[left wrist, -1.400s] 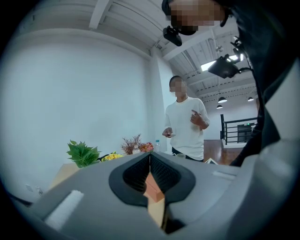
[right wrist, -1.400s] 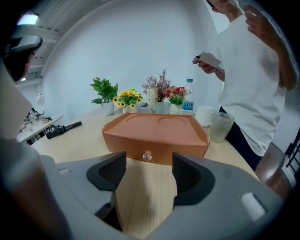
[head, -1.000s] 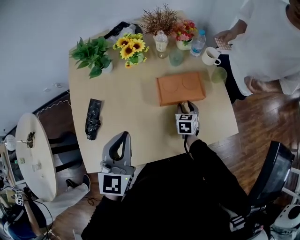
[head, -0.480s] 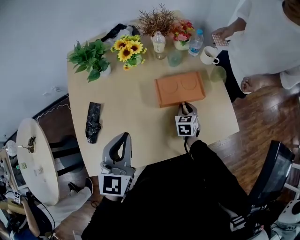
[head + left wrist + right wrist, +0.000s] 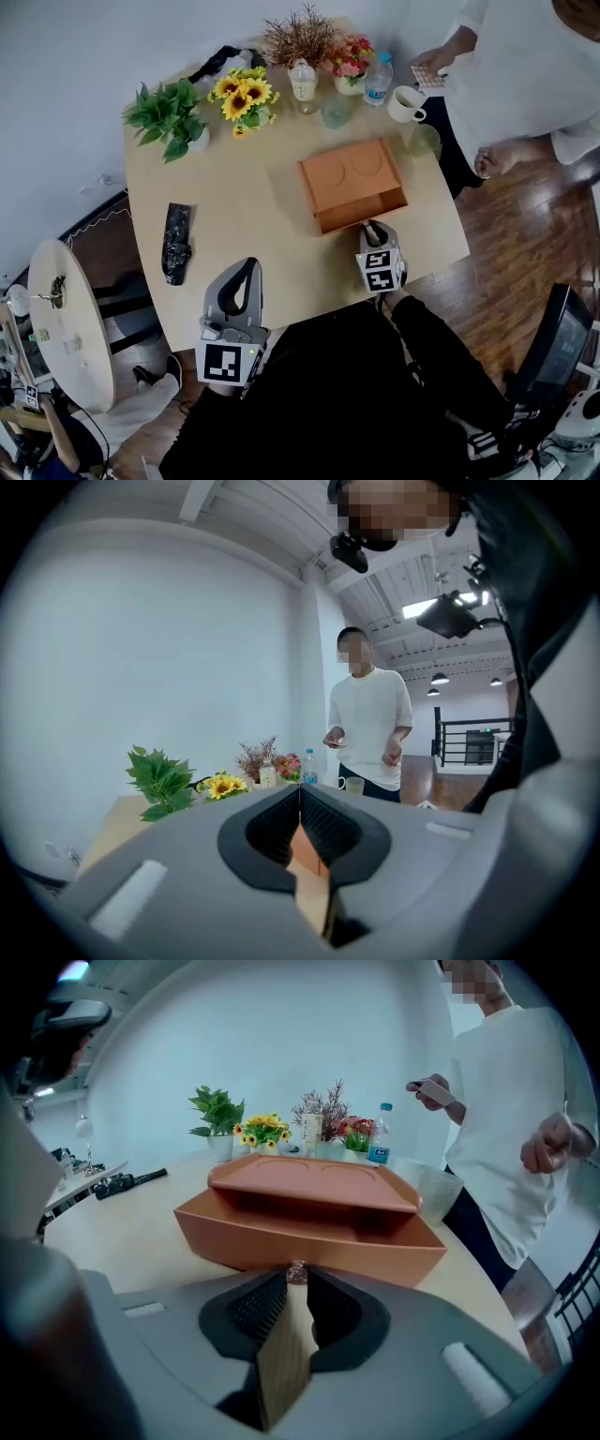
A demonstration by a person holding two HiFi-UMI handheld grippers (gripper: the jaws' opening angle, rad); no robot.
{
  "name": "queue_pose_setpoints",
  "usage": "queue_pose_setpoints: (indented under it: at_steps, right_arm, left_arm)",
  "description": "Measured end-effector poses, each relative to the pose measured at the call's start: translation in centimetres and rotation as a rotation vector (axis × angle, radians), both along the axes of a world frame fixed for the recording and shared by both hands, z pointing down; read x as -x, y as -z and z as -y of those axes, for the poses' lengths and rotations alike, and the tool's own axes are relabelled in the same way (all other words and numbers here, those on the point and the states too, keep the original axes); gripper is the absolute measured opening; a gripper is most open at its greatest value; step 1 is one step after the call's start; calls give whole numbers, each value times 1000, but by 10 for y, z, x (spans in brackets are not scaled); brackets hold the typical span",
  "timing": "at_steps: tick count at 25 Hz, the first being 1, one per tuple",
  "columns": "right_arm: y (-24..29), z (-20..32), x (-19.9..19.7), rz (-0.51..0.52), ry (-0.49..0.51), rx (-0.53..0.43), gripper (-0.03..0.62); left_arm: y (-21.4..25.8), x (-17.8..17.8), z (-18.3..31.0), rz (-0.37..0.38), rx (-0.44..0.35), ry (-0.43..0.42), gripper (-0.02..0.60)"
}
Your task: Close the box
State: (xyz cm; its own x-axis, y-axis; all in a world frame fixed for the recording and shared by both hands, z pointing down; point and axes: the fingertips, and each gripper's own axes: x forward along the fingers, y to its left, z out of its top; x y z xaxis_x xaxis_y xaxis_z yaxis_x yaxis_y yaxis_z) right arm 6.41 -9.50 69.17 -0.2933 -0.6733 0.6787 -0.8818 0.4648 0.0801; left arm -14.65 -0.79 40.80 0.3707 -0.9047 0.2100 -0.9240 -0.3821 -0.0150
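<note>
An orange box lies on the tan table, and its drawer stands slid out toward me. The right gripper view shows the lid part above the open drawer front. My right gripper is at the drawer's near face, shut on its small shiny knob. Low at the table's near edge, away from the box, my left gripper is shut with nothing in it.
Along the far edge stand a leafy plant, sunflowers, two bottles, a mug and a glass. A black bundle lies at the left. A person stands at the right corner. A round side table is at lower left.
My right gripper closed on the knob and drew back toward me, and the drawer has slid out of the box. The left gripper has hardly moved.
</note>
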Motion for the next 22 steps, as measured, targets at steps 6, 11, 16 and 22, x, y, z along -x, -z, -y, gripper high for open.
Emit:
queue_pose_setpoints:
  at_steps: [6,11,16,22]
  right_arm:
    - [-3,-48,-20,-1,8,41,71]
    - [-3,-68,-33,-11,-1,50,71]
    - [-3,-63,-35,-29,25,29,71]
    - [-5,-30,-23,-54,26,22,71]
  left_arm:
    - [1,-20,4,-13,-7,-29,-17]
    - [1,-27,6,-12,-7,-47,-17]
    - [5,-27,3,-11,-10,-44,-17]
    - [5,-15,0,-6,-3,-4,-17]
